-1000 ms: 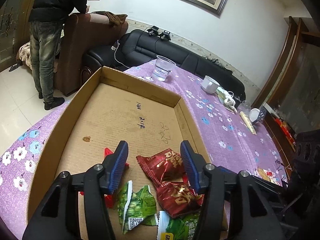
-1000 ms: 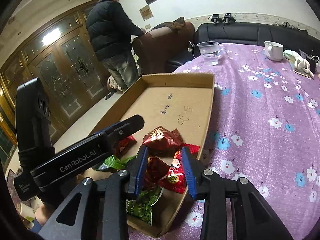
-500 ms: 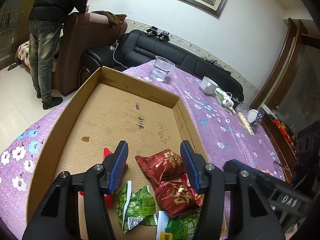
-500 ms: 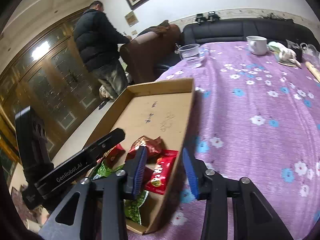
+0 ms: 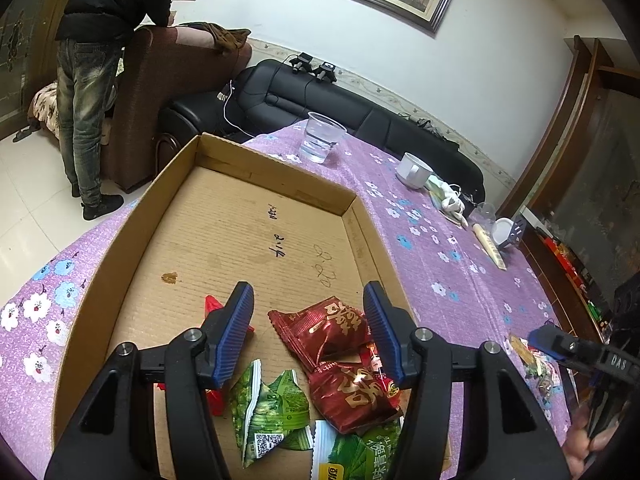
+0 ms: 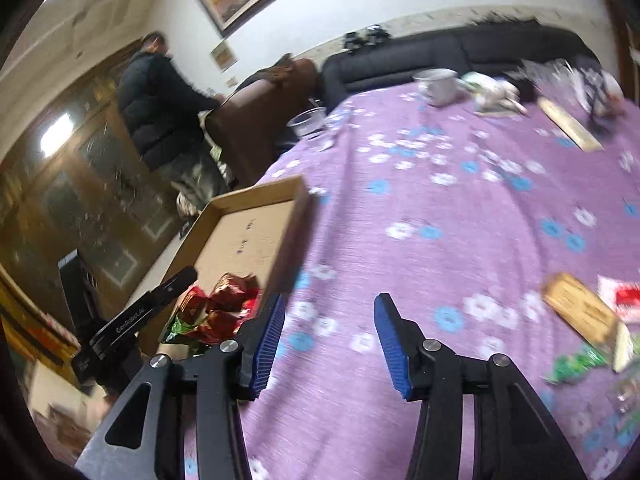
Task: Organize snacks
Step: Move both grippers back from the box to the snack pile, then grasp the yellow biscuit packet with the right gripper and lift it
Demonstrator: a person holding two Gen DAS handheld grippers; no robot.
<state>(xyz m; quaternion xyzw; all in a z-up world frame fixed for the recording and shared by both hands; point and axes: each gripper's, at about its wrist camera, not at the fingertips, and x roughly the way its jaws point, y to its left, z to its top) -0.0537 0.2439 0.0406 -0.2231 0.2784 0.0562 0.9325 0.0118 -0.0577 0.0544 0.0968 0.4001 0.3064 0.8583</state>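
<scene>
A shallow cardboard tray (image 5: pixel 168 184) lies on the purple flowered tablecloth. Its near end holds red snack packets (image 5: pixel 324 328) and green snack packets (image 5: pixel 272 408). My left gripper (image 5: pixel 308 312) is open and empty, hovering just above these packets. My right gripper (image 6: pixel 330 320) is open and empty over bare cloth to the right of the tray (image 6: pixel 256 216). Loose snacks lie on the cloth at the right: a tan packet (image 6: pixel 580 308), a red-and-white one (image 6: pixel 624 300) and a green one (image 6: pixel 576 364). They also show in the left wrist view (image 5: pixel 532 360).
At the far end of the table stand a clear plastic cup of water (image 5: pixel 322 142), a white mug (image 5: pixel 412 170), a wad of cloth (image 5: pixel 446 198) and a long flat stick (image 5: pixel 490 246). A black sofa (image 5: pixel 360 116) lies behind. A person (image 5: pixel 96 60) stands far left.
My right gripper has swung right, out of the tray and over the open cloth towards the loose snacks. My left gripper has stayed open over the tray's packets.
</scene>
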